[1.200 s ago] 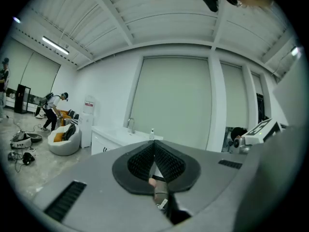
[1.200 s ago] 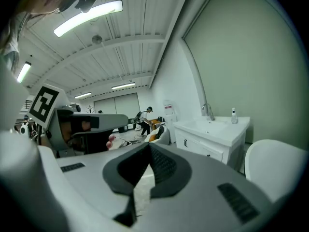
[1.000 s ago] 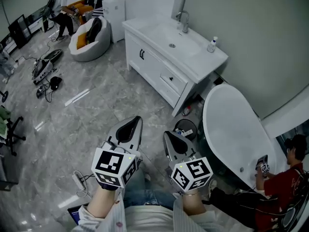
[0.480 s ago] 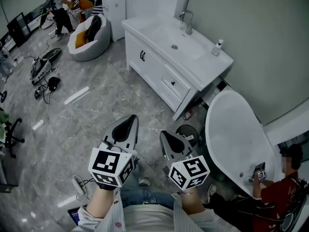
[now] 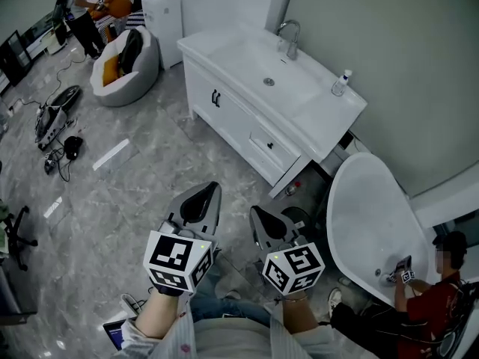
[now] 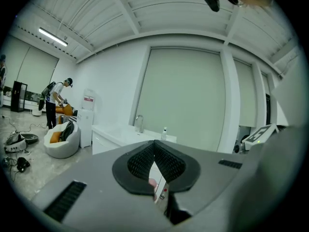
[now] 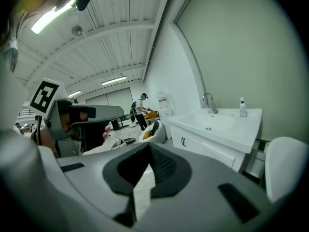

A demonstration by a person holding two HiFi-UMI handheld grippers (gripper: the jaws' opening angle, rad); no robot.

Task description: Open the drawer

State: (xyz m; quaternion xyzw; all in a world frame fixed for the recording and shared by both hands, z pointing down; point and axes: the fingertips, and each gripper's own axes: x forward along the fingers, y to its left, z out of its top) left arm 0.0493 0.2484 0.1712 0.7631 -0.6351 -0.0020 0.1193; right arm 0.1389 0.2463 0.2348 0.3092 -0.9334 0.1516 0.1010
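You stepped closer to the vanity (image 5: 299, 103) with left gripper (image 5: 203, 197) and right gripper (image 5: 263, 219) both clenched empty, leaving its drawer (image 5: 267, 145) shut, well apart from them.

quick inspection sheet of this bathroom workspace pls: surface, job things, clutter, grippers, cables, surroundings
surface: grey marbled floor, mostly bare in front of the cabinet
job's things: white cabinet with a sink on top; its drawer is shut, dark handle showing, well apart from both grippers
clutter: small bottle upright on the counter's right end; bean bag by the far wall
grippers: left gripper and right gripper both shut and empty, held side by side, pointing toward the cabinet
cables: loose cables and gear on the floor at far left; power strip near the person's feet
surroundings: white bathtub at right, a person in red beside it; another person at the far end
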